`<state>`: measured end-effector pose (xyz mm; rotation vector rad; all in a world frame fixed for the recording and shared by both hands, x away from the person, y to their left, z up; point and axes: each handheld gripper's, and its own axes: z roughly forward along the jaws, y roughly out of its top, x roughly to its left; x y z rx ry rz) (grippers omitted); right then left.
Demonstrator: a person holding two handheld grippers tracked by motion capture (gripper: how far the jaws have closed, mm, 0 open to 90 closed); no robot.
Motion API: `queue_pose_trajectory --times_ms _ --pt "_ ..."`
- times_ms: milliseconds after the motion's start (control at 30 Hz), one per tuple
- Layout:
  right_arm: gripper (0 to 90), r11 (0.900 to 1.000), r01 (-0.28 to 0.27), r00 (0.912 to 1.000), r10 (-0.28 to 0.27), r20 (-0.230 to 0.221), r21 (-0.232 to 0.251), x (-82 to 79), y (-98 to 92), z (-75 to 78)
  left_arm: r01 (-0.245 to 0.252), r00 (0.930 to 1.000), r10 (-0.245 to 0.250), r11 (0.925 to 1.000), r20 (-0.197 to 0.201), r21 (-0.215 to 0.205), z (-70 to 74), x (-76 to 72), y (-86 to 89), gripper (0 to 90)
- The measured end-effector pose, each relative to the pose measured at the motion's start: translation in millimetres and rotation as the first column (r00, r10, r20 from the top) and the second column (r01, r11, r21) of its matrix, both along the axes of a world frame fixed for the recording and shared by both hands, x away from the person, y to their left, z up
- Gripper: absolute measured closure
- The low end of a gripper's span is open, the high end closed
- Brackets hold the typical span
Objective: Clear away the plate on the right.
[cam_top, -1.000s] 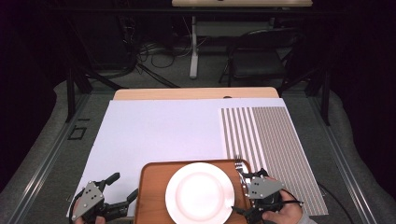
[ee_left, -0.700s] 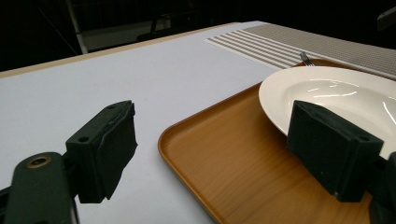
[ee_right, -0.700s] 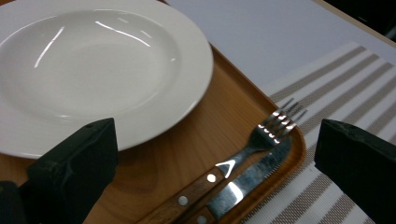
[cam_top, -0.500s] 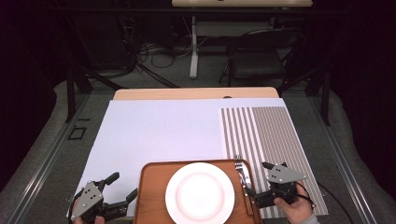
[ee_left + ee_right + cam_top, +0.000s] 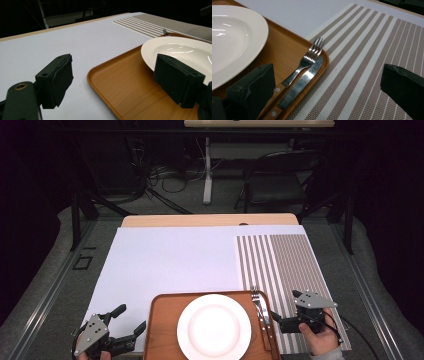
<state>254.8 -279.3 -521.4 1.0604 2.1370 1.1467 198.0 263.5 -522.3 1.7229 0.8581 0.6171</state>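
Observation:
A brown wooden tray (image 5: 162,320) lies at the table's near edge with a round white plate (image 5: 214,326) in its middle. A fork (image 5: 257,301) and a knife (image 5: 265,322) with wooden handles lie side by side along the tray's right rim. My left gripper (image 5: 131,317) stands open just left of the tray; in the left gripper view its jaws straddle the tray's (image 5: 130,82) near-left corner, close to the plate (image 5: 185,50). My right gripper (image 5: 285,305) is open over the striped placemat, right of the cutlery. The right gripper view shows the fork (image 5: 308,61) and knife (image 5: 302,86) by its left jaw.
A white sheet (image 5: 175,265) covers most of the table, with a brown-and-white striped placemat (image 5: 282,265) on its right part. Beyond the table's far wooden edge (image 5: 210,220) stand a dark chair (image 5: 280,185) and cables on the floor.
My right gripper has moved right, from over the cutlery at the tray's right rim out onto the placemat. The left gripper has stayed put.

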Motion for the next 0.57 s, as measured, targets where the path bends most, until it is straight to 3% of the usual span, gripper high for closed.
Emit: queue_pose_trajectory --times_ms 267,400,567 --pt "0.0 0.995 0.1 0.9944 -0.099 -0.036 0.029 6.1 -13.8 -5.7 -0.011 0.9999 0.011 0.9999 -0.002 -0.006 0.2 0.0 2.1 15.8" --pt "0.0 0.992 0.111 0.9924 -0.108 -0.06 0.062 8.2 -18.0 -7.8 -0.021 0.9998 0.021 0.9997 -0.008 -0.016 0.1 -0.4 4.3 15.8" --pt "0.0 0.991 0.117 0.9919 -0.113 -0.057 0.069 9.0 -19.2 -8.5 -0.035 0.9994 0.034 0.9991 -0.011 -0.025 -0.2 0.2 6.0 15.8"
